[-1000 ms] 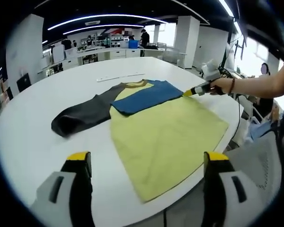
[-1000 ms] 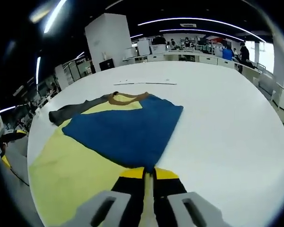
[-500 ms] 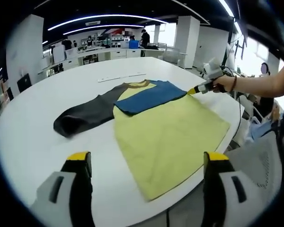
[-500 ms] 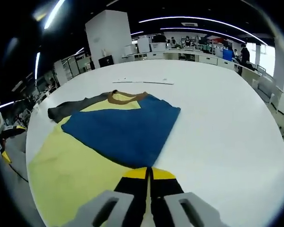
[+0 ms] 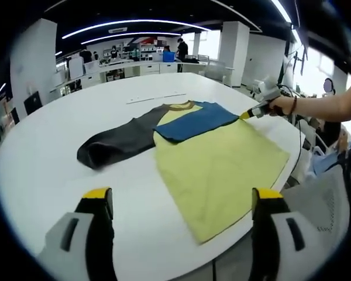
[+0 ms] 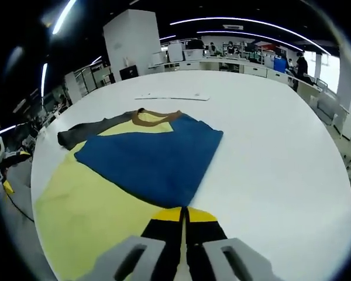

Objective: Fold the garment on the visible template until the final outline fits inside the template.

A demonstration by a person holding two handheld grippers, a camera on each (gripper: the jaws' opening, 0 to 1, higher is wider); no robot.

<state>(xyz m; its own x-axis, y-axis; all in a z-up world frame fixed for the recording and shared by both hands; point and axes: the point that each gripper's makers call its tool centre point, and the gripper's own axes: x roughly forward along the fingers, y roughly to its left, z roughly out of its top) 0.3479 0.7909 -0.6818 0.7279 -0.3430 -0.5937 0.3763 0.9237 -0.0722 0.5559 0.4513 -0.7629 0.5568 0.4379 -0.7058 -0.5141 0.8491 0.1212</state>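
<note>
In the left gripper view, the left hand-held gripper (image 5: 181,202) stands released, its two yellow-tipped grey jaws wide apart and holding nothing, hovering above the near edge of the round white counter (image 5: 41,152). Ahead of it the shirt (image 5: 222,164) lies flat on the counter: a pale yellow body of soft, matte cloth, a dark grey sleeve (image 5: 114,143) spread to the left and bunched at its end, a tan ribbed collar (image 5: 176,107) at the far side, and a blue sleeve (image 5: 193,120) folded inward across the chest. This view also shows the lower hem of the shirt reaching the near rim of the counter, and, at the right, a person's forearm (image 5: 327,105) reaching in with the right hand-held gripper (image 5: 253,112) at the shirt's right edge. The right gripper view gives the close detail: the right hand-held gripper (image 6: 183,213) is clenched, its jaws pressed together on the point of the blue sleeve (image 6: 152,158), which forms a broad smooth triangle over the yellow body. A thin white strip (image 6: 172,97) lies on the counter (image 6: 281,146) beyond the collar (image 6: 152,116), well apart from the shirt (image 6: 88,193).
</note>
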